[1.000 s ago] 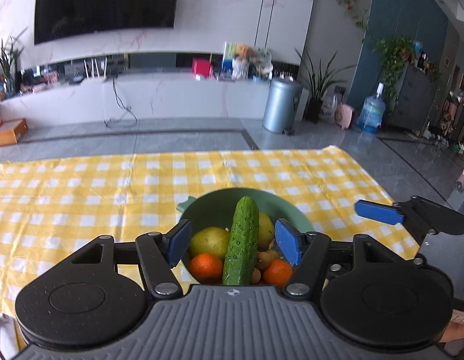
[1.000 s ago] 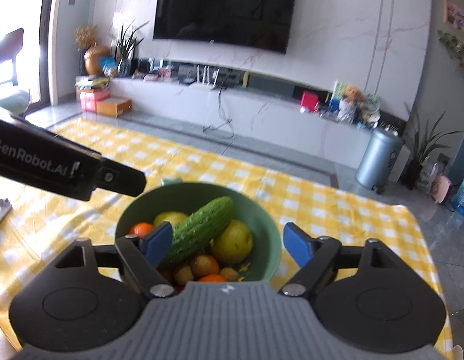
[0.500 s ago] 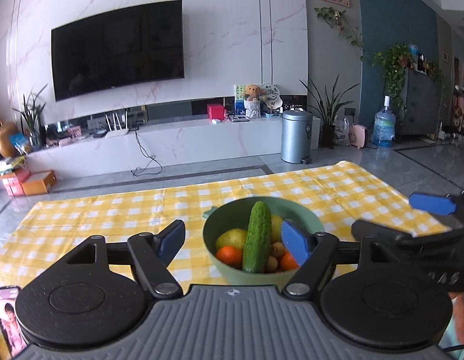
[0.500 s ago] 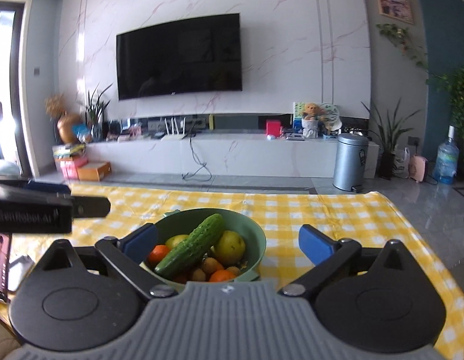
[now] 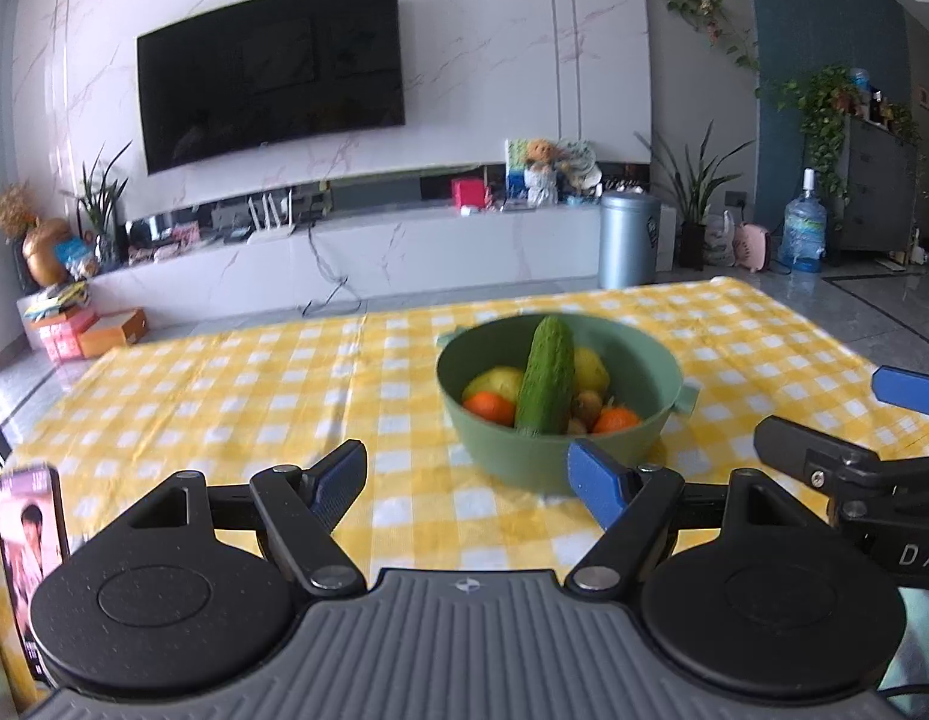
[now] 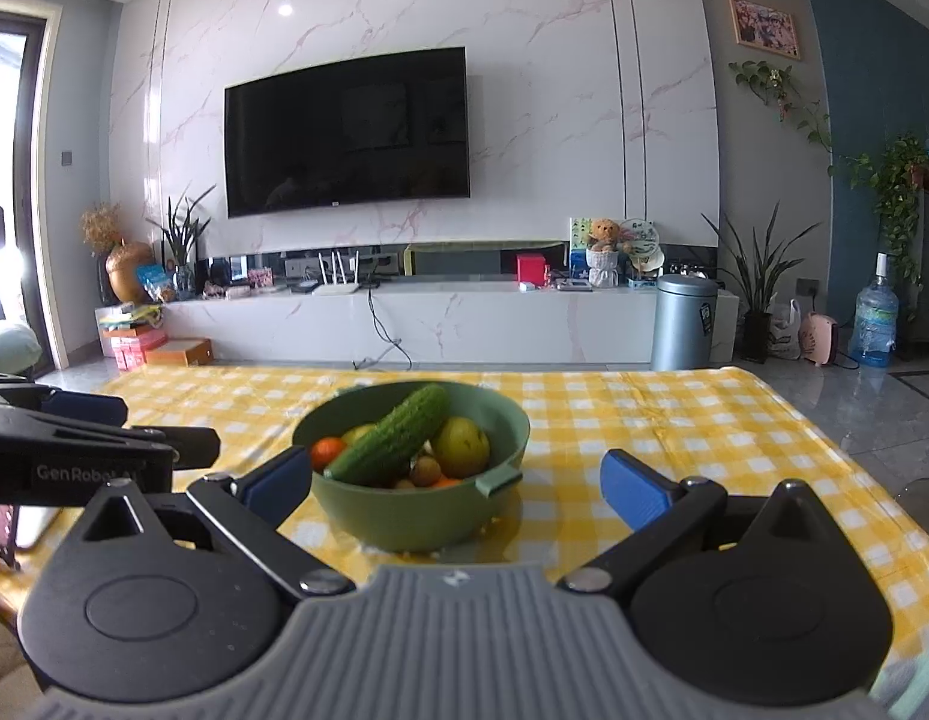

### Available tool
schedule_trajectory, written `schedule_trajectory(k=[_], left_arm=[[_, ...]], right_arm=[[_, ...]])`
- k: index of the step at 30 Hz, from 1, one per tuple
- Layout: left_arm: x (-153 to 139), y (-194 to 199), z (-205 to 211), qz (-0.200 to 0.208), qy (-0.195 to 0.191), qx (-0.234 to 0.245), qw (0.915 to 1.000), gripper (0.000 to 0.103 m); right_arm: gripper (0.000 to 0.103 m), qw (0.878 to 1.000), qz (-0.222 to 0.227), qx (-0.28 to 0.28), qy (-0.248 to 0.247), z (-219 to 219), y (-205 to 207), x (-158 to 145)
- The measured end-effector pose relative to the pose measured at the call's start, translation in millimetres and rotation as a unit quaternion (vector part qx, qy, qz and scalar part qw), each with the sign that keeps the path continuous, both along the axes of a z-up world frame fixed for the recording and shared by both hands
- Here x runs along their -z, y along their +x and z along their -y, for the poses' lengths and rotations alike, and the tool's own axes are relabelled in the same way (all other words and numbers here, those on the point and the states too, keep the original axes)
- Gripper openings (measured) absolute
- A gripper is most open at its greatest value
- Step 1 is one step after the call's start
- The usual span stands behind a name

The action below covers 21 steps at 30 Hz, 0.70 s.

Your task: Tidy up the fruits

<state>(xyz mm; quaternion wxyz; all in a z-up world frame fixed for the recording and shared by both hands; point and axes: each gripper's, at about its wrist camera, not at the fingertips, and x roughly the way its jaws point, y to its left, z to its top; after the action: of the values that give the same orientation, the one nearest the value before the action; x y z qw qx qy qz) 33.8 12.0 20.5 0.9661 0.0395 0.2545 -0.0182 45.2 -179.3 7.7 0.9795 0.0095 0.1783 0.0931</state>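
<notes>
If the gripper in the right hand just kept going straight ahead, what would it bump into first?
Probably the green bowl of fruit: it sits between the open right gripper fingers' line, just ahead on the yellow checked cloth. Depth is hard to judge.

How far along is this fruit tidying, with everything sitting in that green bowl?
Done: the cucumber, oranges and yellow fruits are gathered in the green bowl on the checked cloth. In hand: nothing; the left tool and right tool have just been opening and hold nothing. Left: no loose fruit shows, so little seems to remain.
</notes>
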Motion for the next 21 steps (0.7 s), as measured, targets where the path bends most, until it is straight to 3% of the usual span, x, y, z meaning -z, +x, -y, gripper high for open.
schedule_trajectory(k=[11,21], left_arm=[[31.2,1.1,-3.6,-0.038,-0.001,-0.013,0.9992,0.089],[46.6,7.2,-5.7,-0.068,0.002,-0.019,0.9975,0.089]], right_arm=[[0.099,0.999,-0.044,-0.004,0.006,0.5,10.2,39.6],[0.099,0.998,-0.068,0.001,0.020,2.3,20.1,48.8]])
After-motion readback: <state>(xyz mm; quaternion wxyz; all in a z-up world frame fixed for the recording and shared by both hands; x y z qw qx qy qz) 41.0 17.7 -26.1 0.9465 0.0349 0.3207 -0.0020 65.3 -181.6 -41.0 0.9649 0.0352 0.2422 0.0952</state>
